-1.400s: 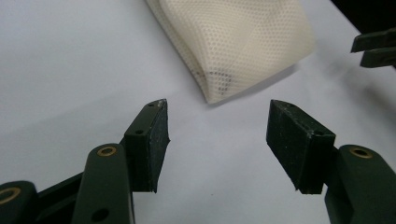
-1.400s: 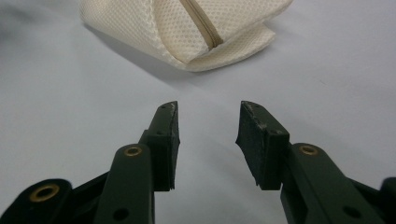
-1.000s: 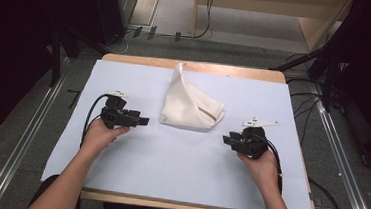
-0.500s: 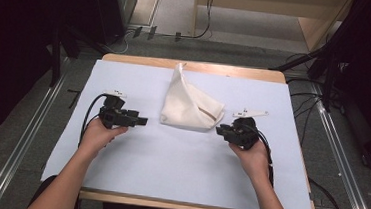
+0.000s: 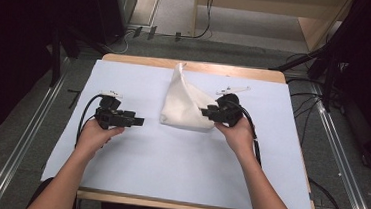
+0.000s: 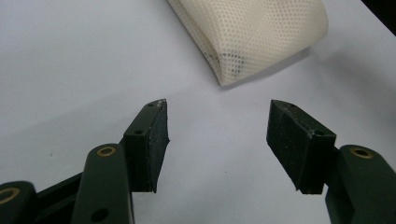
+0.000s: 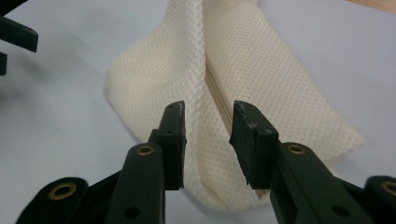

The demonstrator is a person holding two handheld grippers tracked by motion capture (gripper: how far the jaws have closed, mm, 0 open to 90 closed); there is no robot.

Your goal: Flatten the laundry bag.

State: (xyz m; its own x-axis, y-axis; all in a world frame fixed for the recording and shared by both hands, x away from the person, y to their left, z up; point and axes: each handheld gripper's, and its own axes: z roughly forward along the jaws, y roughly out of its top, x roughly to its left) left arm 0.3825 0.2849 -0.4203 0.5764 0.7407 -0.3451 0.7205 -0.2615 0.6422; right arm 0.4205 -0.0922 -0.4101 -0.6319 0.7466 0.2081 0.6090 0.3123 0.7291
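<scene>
White paper (image 5: 169, 163) covers my table. My cream mesh bag (image 5: 186, 104) lies in the upper middle of the high view. My right gripper (image 7: 208, 133) has its jaws partly open around a fold of it. My left gripper (image 6: 217, 135) waits wide open at centre left.

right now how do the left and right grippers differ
The left gripper has jaws spread wide over bare sheet, short of the mesh bag; the right gripper has jaws narrowed around a raised fold of the bag. The left sits back, the right reaches onto the fabric. Both are black and hand-held.
</scene>
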